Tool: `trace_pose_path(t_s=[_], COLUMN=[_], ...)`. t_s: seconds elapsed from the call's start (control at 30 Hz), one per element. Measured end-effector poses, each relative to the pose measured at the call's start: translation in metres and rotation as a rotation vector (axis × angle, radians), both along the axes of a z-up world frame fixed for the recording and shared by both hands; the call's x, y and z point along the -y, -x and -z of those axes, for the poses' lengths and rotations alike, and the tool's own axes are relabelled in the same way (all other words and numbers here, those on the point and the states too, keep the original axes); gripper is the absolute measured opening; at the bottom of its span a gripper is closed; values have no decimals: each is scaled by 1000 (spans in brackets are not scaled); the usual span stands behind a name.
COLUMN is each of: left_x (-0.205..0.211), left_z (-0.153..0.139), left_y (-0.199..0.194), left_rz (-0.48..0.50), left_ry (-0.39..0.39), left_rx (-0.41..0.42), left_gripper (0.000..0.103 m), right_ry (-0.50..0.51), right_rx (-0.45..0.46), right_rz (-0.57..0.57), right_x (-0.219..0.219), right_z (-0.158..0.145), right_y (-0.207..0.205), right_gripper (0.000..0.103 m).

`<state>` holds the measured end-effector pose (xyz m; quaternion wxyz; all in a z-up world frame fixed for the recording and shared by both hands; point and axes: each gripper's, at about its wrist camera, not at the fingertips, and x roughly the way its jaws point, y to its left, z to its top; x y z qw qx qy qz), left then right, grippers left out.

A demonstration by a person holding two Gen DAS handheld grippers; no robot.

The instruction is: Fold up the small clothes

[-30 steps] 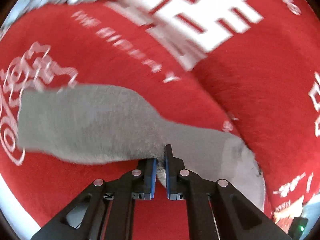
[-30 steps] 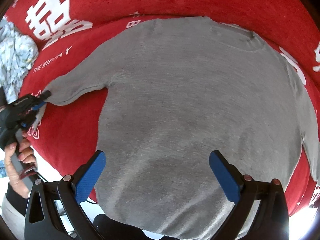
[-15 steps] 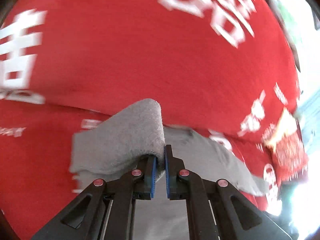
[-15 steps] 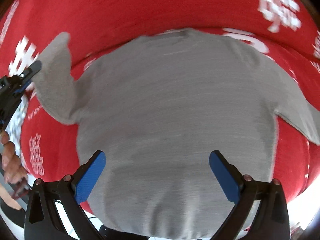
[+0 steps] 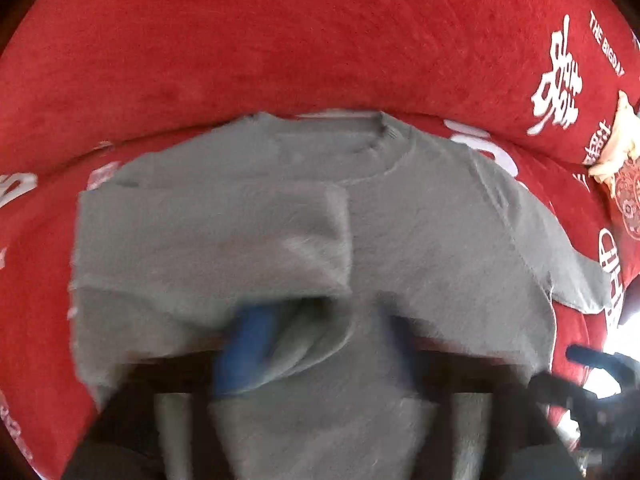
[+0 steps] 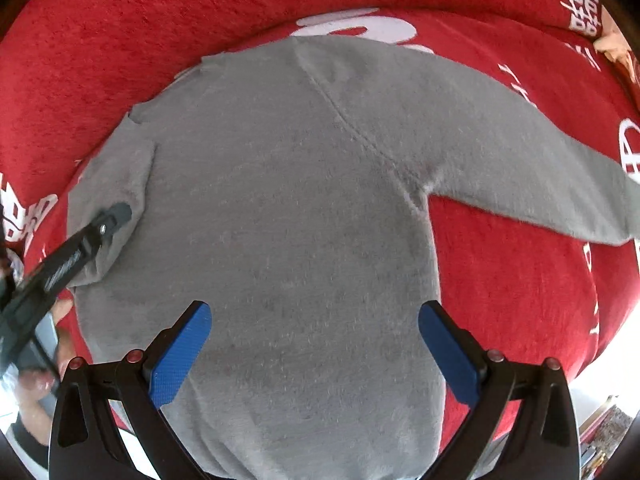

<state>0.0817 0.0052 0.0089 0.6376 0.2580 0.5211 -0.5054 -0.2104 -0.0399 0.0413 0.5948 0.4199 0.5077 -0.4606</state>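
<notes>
Grey sweater (image 6: pixel 288 216) lies spread flat on the red blanket (image 6: pixel 120 32), collar toward the far side. One sleeve (image 5: pixel 224 240) is folded in across the chest; the other sleeve (image 6: pixel 520 168) lies out straight over the blanket.

Left gripper (image 5: pixel 320 344) sits low over the folded sleeve's cuff. Its own view is motion-blurred: the blue fingers (image 5: pixel 244 348) look spread with cloth between them, but I cannot tell for sure whether they grip or have let go. In the right view its tip rests on the cuff.

Right gripper (image 6: pixel 312 344) hovers above the lower body of the sweater, fingers wide apart, holding nothing.

Doing this step well, as I judge it: lay the cuff flat on the chest, release cleanly and lift straight up so the sleeve is not dragged back. The right gripper could press the hem to stop the body sliding.

Count: one sweater, two sleeves (one folded, one out), two grippers, one blanket with white lettering.
</notes>
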Motion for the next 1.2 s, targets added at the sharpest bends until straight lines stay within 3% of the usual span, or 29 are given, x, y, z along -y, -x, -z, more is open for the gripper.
trace_pose_path(t_s=[0.07, 0.17, 0.27, 0.33, 0.47, 0.6, 0.63, 0.7, 0.83, 0.9, 1.0, 1.1, 1.2], left_x=[-20, -49, -75, -85, -98, -102, -102, -101, -98, -94, -92, -91, -88], left_z=[-17, -24, -10, 6, 34, 42, 41, 43, 40, 39, 37, 37, 29], left_y=[-13, -46, -89, -112, -131, -123, -122, -120, -120, -121, -114, -116, -128], left_rz=[-18, -103, -221, -283, -328, -325, -326, -327, -311, -297, -282, -271, -263], left_ry=[19, -24, -118, -173, -223, -213, -213, -213, -211, -212, -211, -215, -222], left_rx=[70, 147, 182, 158, 116, 143, 146, 147, 148, 152, 158, 149, 115], left_gripper=[89, 89, 89, 89, 89, 89, 89, 89, 89, 89, 89, 89, 89], right_ry=[37, 96, 146, 172, 245, 397, 437, 534, 479, 391, 213, 103, 38], right_rx=[-3, 8, 11, -12, -229, -516, -515, -507, -235, -32, 234, 424, 516], right_rz=[-57, -182, -350, -461, -768, -927, -912, -772, -346, -92, 217, 463, 514], right_x=[5, 6, 0, -6, -33, -43, -40, -23, 24, 45, 57, 54, 38], right_z=[-5, -15, -15, -9, 34, 78, 76, 54, 6, -5, 9, 27, 27], right_y=[-19, -63, -124, -159, -234, -261, -262, -252, -186, -128, -49, 8, 26], right_gripper=[103, 103, 103, 103, 103, 101, 100, 78, 78, 80, 81, 81, 83])
